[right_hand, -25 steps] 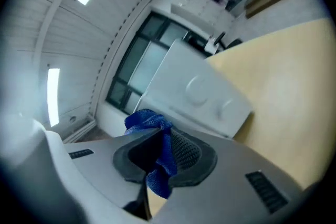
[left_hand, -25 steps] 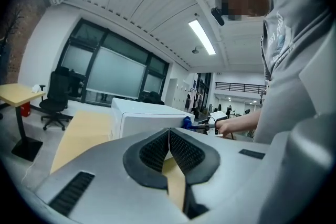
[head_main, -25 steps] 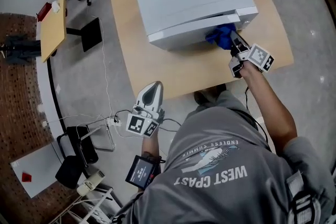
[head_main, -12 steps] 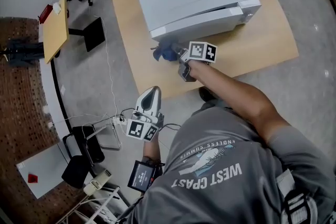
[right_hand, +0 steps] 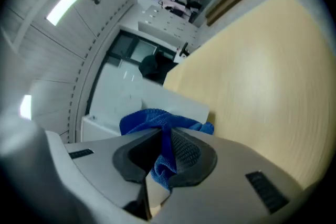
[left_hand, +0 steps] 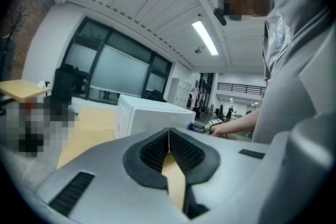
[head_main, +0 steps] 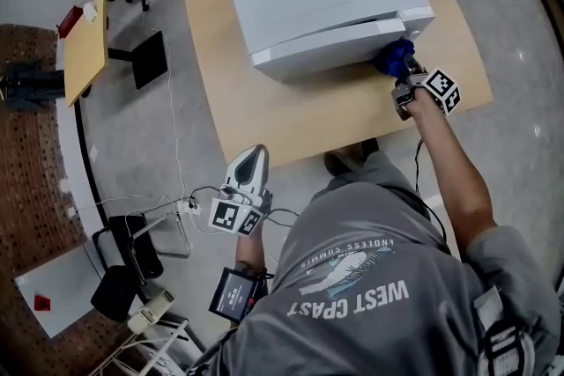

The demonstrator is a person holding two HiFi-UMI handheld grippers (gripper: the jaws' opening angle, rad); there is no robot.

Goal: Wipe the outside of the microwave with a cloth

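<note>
The white microwave [head_main: 326, 0] stands on a light wooden table [head_main: 291, 114]. My right gripper [head_main: 401, 77] is shut on a bunched blue cloth [head_main: 393, 55], which presses against the microwave's front face at its right end. In the right gripper view the blue cloth [right_hand: 160, 123] is pinched between the pads of my right gripper [right_hand: 164, 136], with the microwave [right_hand: 131, 94] just behind it. My left gripper [head_main: 249, 165] hangs below the table's near edge, shut and empty. In the left gripper view my left gripper [left_hand: 169, 136] shows its pads together, and the microwave [left_hand: 152, 115] lies ahead.
Bare floor lies left of the table, with a cable [head_main: 176, 145], a power strip [head_main: 189, 205] and a black chair base [head_main: 132, 246]. A small wooden side table [head_main: 88, 44] stands at the far left. The person's body fills the lower right of the head view.
The right gripper swept the cloth along the microwave's front: from right of centre to the left corner, then back to the right end. The left gripper barely shifted.
</note>
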